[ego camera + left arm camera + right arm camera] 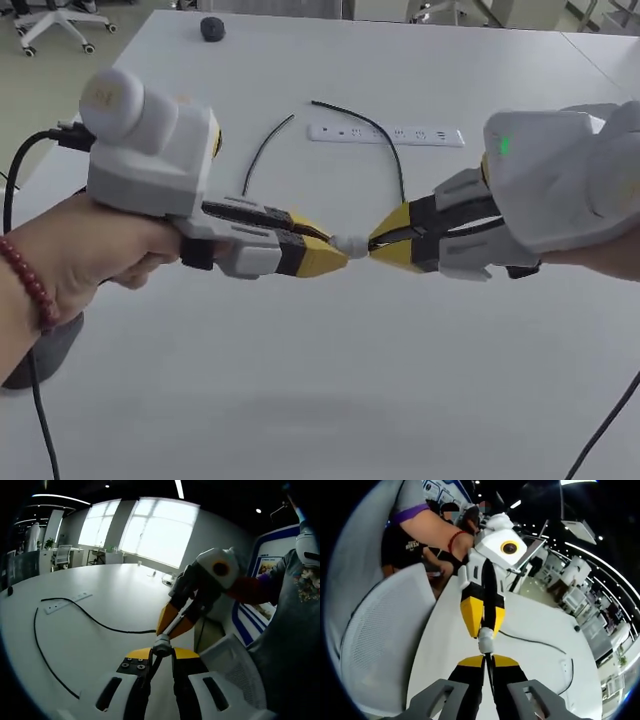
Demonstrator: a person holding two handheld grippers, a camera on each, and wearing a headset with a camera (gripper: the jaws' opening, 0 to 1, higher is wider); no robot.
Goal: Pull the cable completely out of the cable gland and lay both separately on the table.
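Yellow wedge-shaped tips on the left gripper (335,255) are clenched on the cable gland (350,244). The gland is a small white plastic barrel with a rounded end, held in the air above the smooth white table (320,390). The right gripper (378,246) meets it nose to nose from the opposite side. Its own yellow tips are squeezed together right against the gland, and they seem to pinch the black cable (388,150) where it leaves the fitting.

The cable still sits inside the gland. One thin, round, matt run climbs away from the gland on the right gripper's side, then arcs over and down onto the tabletop beyond. A second run lies in a shallow curve on the table beyond the gland, on the left gripper's side, and disappears behind that gripper's body.

Both gripper bodies are white moulded plastic with black linkages behind the yellow tips. A hand (90,250) wearing a red bead bracelet (28,285) grips the left one's handle.

Beyond the gland, a long flat white power strip (430,136) lies on the table, and the cable's arc crosses its near edge. Farther beyond, near the table's far edge, sits a dark rounded lump (211,28). In the right gripper view, a white mesh chair back (380,630) curves just beside the gland.
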